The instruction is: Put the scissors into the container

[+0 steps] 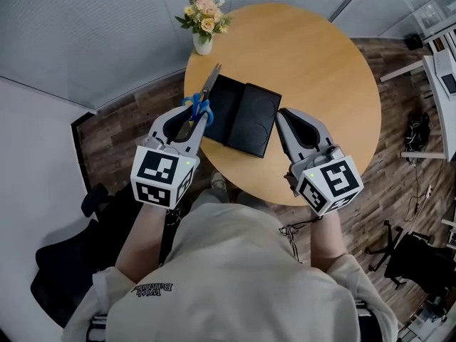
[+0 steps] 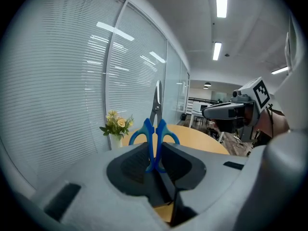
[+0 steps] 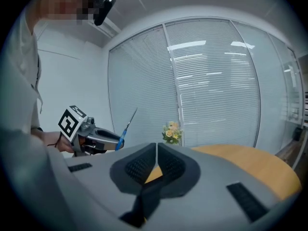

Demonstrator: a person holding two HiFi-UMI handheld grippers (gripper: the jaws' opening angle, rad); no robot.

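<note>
The scissors [image 1: 205,97] have blue handles and grey blades. My left gripper [image 1: 199,120] is shut on the handles and holds them over the left edge of the black container [image 1: 251,118], blades pointing away from me. In the left gripper view the scissors [image 2: 154,134] stand upright between the jaws of that gripper [image 2: 155,153]. The container is an open flat case lying on the round wooden table [image 1: 313,70]. My right gripper [image 1: 283,118] sits at the container's right edge, shut and empty. In the right gripper view, that gripper [image 3: 156,154] is closed on nothing and the scissors [image 3: 125,127] show at left.
A small white vase of yellow and pink flowers [image 1: 203,21] stands at the table's far left edge, close to the scissor tips. Window blinds [image 2: 62,81] run behind the table. Desks and office chairs [image 1: 420,255] stand on the wooden floor to the right.
</note>
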